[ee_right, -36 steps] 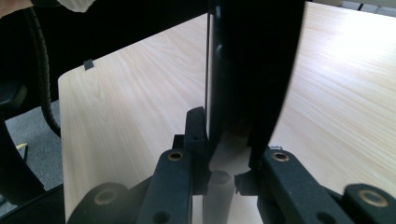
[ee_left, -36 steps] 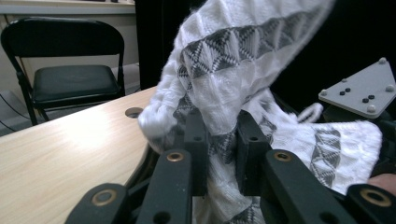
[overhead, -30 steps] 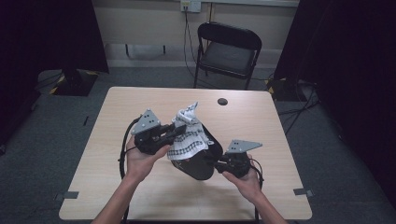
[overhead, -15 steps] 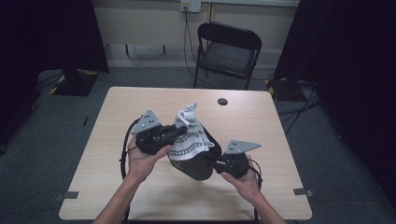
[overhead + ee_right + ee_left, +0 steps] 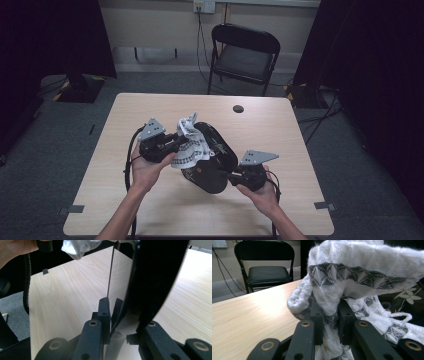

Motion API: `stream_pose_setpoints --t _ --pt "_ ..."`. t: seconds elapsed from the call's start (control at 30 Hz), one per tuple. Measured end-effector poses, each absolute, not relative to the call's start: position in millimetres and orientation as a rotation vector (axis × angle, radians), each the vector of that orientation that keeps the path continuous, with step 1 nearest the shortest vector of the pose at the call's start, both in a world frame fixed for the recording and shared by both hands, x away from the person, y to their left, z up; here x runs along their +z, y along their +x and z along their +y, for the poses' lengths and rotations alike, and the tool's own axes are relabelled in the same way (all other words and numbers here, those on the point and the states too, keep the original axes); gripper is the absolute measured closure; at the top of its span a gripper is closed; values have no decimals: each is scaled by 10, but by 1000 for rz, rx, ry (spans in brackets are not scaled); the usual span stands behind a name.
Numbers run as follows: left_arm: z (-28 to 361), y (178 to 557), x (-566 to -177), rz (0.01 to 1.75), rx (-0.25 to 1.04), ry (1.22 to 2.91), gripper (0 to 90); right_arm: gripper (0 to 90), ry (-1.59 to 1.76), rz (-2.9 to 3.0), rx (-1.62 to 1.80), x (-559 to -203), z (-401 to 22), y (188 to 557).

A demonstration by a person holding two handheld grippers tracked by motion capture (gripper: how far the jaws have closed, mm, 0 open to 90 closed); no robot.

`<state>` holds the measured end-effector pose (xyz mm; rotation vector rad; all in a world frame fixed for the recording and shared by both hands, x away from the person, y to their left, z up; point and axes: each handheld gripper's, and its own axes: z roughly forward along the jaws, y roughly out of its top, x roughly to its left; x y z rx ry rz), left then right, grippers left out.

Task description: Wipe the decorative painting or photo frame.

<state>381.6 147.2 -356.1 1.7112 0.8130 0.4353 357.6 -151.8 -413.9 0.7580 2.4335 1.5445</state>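
Wiping under way, its extent unclear: left gripper [image 5: 175, 141], jaws clamped on a patterned white cloth [image 5: 190, 145], against a black oval tray [image 5: 210, 157] whose rim the right gripper [image 5: 232, 176] pinches.

dim room | table [image 5: 150, 200] evenly lit | soft shadows | close-ups blurred
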Motion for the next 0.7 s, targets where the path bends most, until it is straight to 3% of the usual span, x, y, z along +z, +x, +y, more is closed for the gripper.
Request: stream_pose_setpoints --t 0.27,0.7 --pt "1260 3671 -3444 698 433 1710 779 788 750 2443 1533 -4152 -1501 3574" --pt "1506 3862 -3660 815 417 1736 779 784 754 2430 1510 -4136 -1518 3600"
